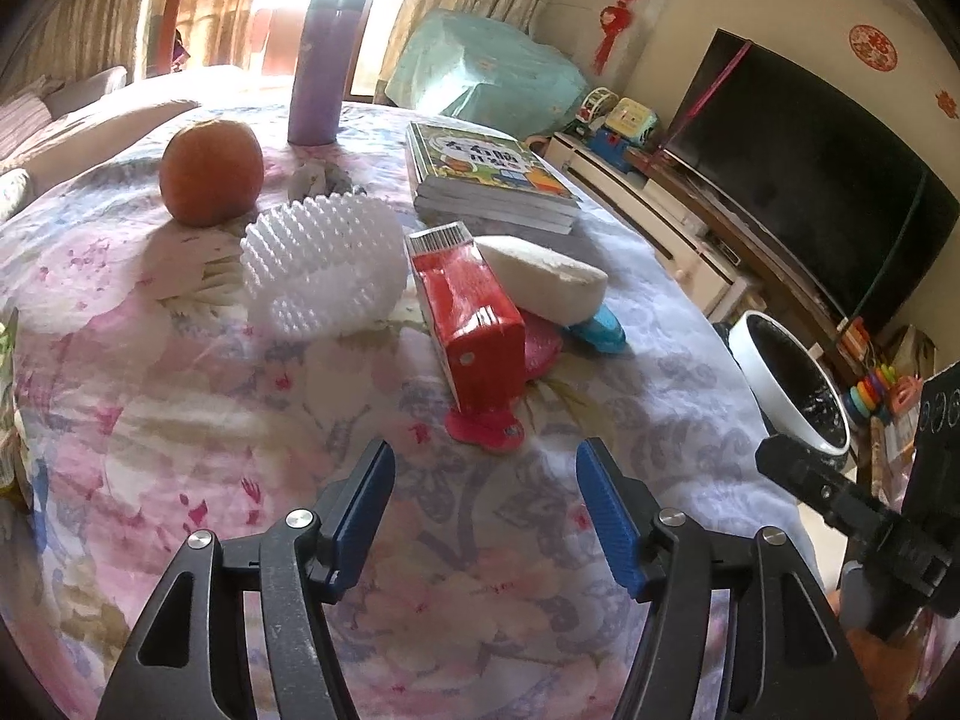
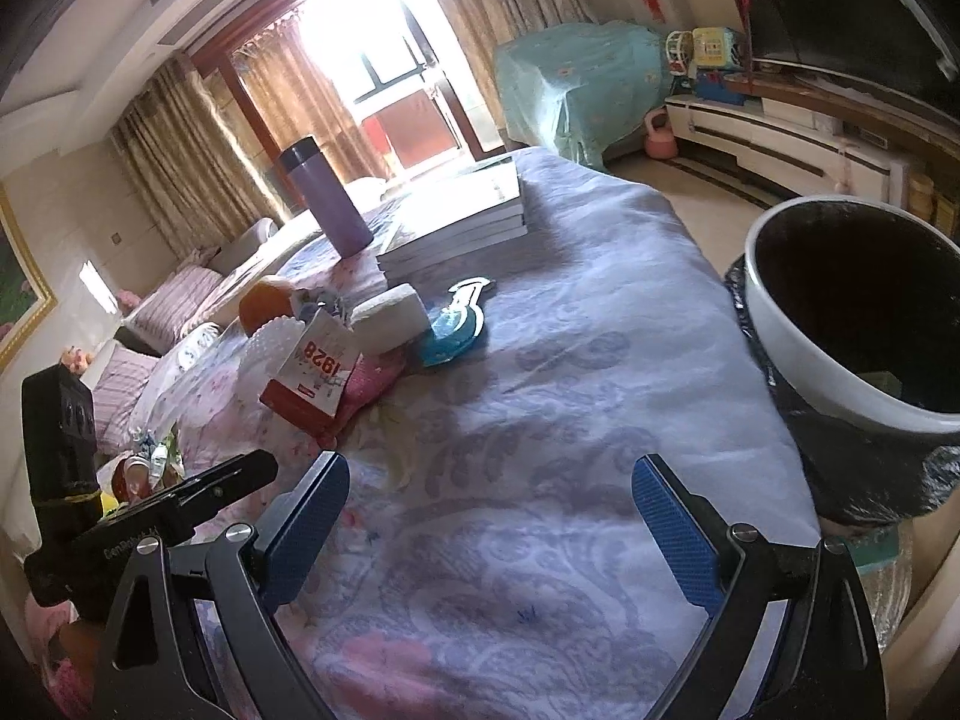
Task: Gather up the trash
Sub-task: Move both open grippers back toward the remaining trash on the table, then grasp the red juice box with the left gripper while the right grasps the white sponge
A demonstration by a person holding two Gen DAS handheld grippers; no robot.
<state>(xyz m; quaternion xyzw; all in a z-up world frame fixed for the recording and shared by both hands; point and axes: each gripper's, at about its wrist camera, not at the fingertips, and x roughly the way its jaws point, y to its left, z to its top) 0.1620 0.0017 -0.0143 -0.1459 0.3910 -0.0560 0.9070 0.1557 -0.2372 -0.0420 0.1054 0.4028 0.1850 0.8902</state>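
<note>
Sun glares through a curtained window [image 2: 384, 60]; a dark TV [image 1: 810, 180] stands on a low white cabinet [image 1: 654, 204] beside cream walls.

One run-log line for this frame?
left tool: open, empty | right tool: open, empty | red carton: on table | bin: beside table

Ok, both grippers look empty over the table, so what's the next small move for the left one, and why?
Probably ease the left hand-held gripper forward onto the red carton. Its jaws stand open with nothing between them, the carton lies straight ahead atop the clutter, and the bin waits at the table's right edge.
</note>
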